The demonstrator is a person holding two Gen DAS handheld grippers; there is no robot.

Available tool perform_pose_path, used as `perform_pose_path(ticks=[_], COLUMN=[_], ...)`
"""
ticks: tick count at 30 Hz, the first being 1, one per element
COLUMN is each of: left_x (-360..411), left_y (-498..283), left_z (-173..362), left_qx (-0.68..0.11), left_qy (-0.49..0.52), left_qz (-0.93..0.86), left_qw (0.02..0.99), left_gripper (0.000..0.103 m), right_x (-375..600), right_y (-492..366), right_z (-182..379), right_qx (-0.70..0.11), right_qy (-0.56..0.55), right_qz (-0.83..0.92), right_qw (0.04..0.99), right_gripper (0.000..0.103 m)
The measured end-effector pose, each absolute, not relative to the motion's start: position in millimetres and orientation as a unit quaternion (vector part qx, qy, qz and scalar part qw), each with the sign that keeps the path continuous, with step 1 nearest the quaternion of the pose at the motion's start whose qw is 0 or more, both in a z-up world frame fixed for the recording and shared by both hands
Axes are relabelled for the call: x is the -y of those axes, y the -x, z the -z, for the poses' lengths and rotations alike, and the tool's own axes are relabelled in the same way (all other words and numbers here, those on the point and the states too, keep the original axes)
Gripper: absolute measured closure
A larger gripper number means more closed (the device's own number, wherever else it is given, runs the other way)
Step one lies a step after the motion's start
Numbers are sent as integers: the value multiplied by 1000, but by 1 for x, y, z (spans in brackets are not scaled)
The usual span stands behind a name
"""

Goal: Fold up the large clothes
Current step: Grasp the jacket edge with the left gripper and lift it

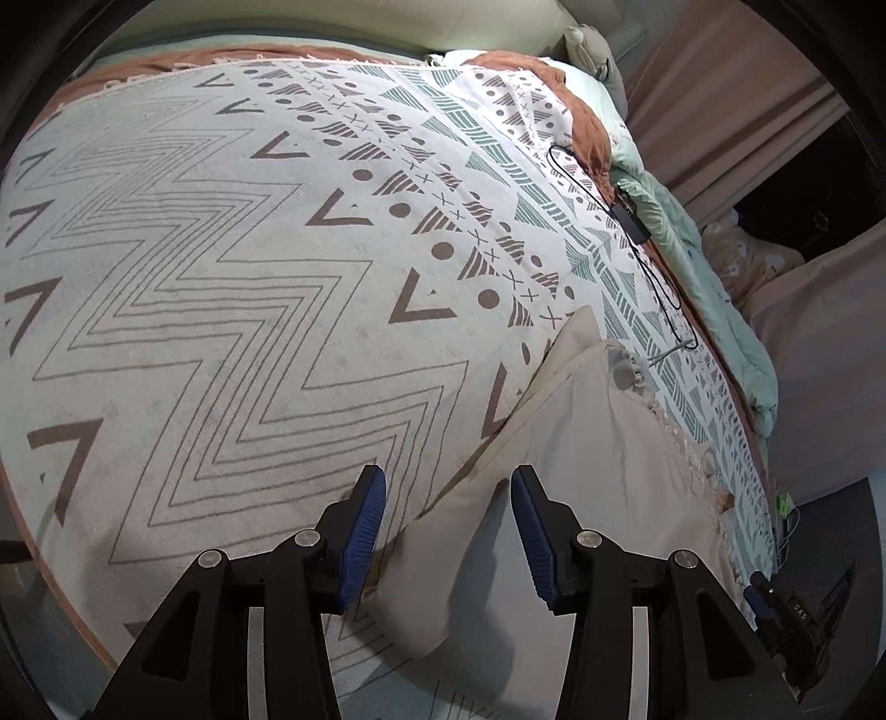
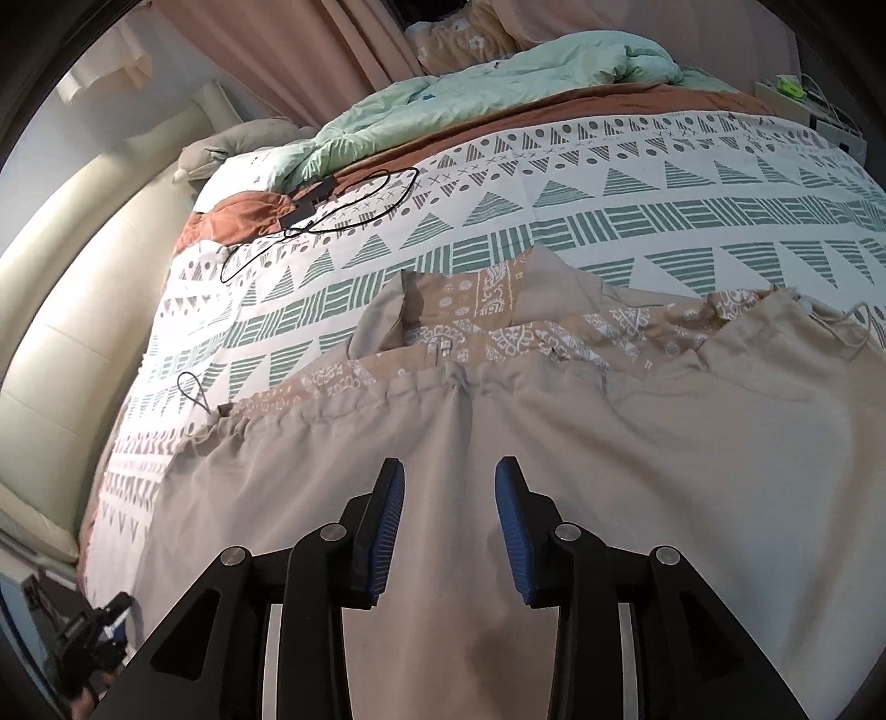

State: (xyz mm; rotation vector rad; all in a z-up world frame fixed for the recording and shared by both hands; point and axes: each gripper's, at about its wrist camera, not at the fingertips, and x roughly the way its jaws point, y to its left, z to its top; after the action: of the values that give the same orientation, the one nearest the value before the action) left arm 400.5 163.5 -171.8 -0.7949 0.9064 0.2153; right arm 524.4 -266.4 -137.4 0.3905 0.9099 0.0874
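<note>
Beige drawstring garment (image 2: 554, 471) spread flat on the patterned bedspread (image 1: 194, 249)

Left gripper (image 1: 447, 531) and right gripper (image 2: 449, 526) are both held apart over the fabric, nothing clamped.

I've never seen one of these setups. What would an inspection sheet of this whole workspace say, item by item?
Surface: a bed covered by a patterned bedspread with zigzags, triangles and dots.
Job's things: a beige garment with a patterned lining and a drawstring hem, spread flat on the bedspread; in the left wrist view one end of it shows.
Clutter: a crumpled green quilt and a rust-brown sheet along the far side of the bed.
Grippers: left gripper open, over the garment's edge; right gripper open, over the garment. Neither holds cloth.
Cables: a black cable with a small black box lying loose on the bedspread.
Surroundings: a cream padded headboard and pink curtains.
</note>
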Motion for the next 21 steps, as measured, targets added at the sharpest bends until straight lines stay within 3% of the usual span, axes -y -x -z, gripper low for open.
perform_pose_path(ticks=[2,21], left_x=[-162,-168], left_y=[-392,-368], left_z=[174,193], left_qx=[-426,-428], left_qy=[377,424], left_qz=[-98,-70], left_qw=[817,796], left_gripper=[54,54], right_x=[266,255], right_y=[-508,-418], right_z=[139,155], right_qx=[-434,-441], right_qy=[-192,-204], right_qz=[-42,-72], right_qw=[879,871], right_gripper=[61,61])
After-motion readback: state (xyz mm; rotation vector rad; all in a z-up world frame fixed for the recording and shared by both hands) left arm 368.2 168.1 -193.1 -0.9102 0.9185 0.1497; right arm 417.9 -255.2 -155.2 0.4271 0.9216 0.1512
